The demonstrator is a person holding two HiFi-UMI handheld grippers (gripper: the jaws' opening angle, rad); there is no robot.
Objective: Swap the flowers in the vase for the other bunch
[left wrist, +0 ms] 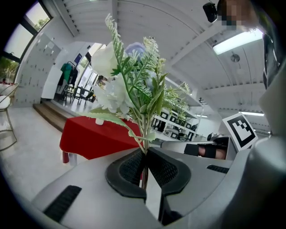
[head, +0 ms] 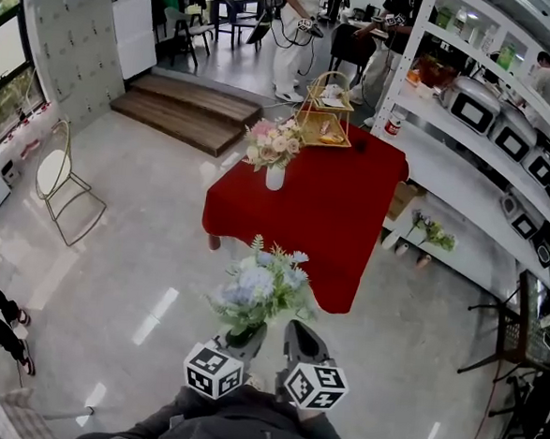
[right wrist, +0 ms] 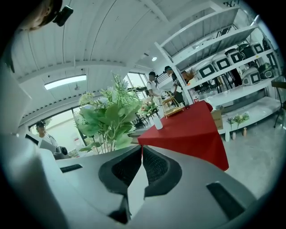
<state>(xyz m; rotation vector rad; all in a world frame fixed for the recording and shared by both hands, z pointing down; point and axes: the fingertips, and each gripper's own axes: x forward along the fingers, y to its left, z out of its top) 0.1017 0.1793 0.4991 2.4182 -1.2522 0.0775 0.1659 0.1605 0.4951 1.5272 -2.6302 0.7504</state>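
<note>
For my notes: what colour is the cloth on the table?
Plain red tablecloth, clearest in the head view.

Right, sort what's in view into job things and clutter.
Job: blue-and-white bunch clamped in left gripper; pink bunch in white vase; red table; right gripper, shut, empty.
Clutter: gold stand; wire chair; wooden step; appliance shelves.

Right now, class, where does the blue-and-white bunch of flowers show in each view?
Head view: bunch low centre.
Left gripper view: centre, stems clamped in the left gripper.
Right gripper view: left of centre, beyond the shut right gripper.
Shared landmark: the red table.
</note>
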